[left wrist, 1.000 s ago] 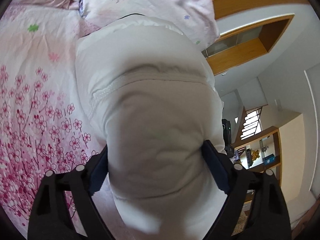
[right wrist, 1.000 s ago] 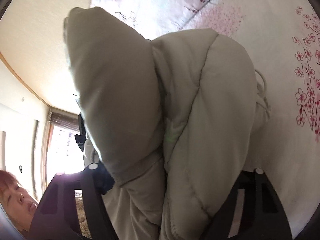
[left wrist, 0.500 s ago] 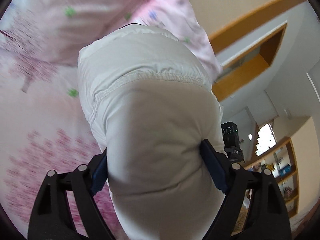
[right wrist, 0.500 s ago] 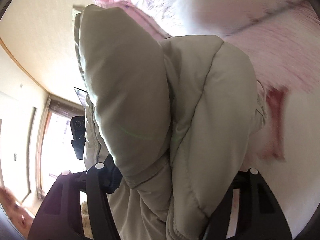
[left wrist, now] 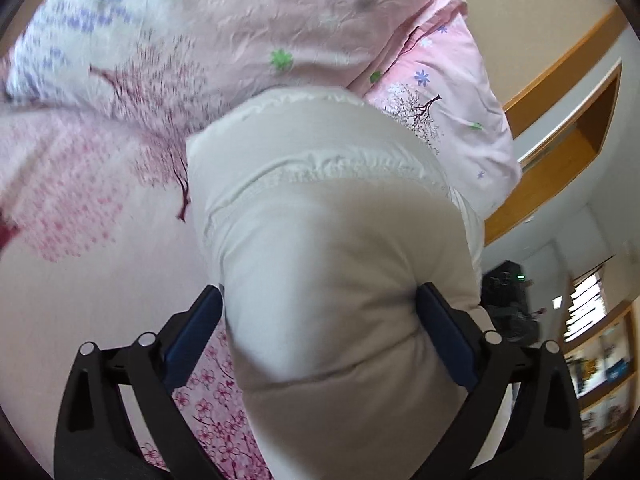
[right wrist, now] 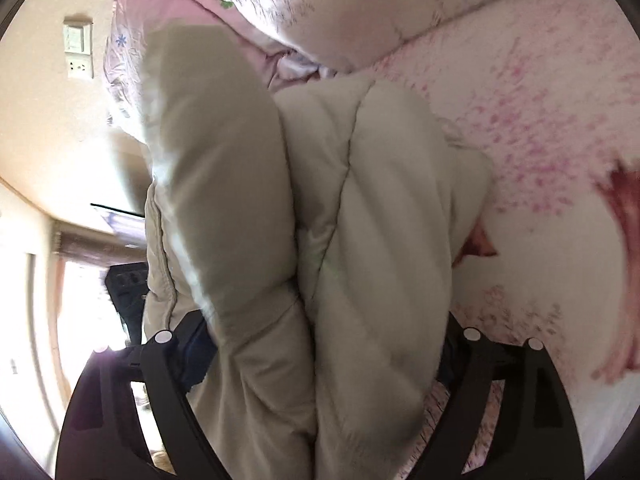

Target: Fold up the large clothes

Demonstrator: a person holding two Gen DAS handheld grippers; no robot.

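Note:
A puffy cream quilted jacket (left wrist: 320,208) fills the middle of the left wrist view. My left gripper (left wrist: 320,320) is shut on a thick padded fold of it, blue pads pressed into both sides. In the right wrist view the same jacket (right wrist: 360,220) bulges in two padded folds. My right gripper (right wrist: 324,344) is shut on that bunched part. The jacket is held up above the pink floral bedspread (left wrist: 80,200), which also shows in the right wrist view (right wrist: 540,140). The fabric hides the fingertips in both views.
A rumpled pink floral quilt (left wrist: 320,20) is heaped at the bed's head; it also shows in the right wrist view (right wrist: 340,8). Wooden shelving (left wrist: 600,380) stands at the right of the room. A wall switch and socket (right wrist: 78,52) and a bright window (right wrist: 80,300) are at the left.
Both grippers have carried the jacket toward the head of the bed; the heaped quilt now fills more of each view. Both grips are unchanged.

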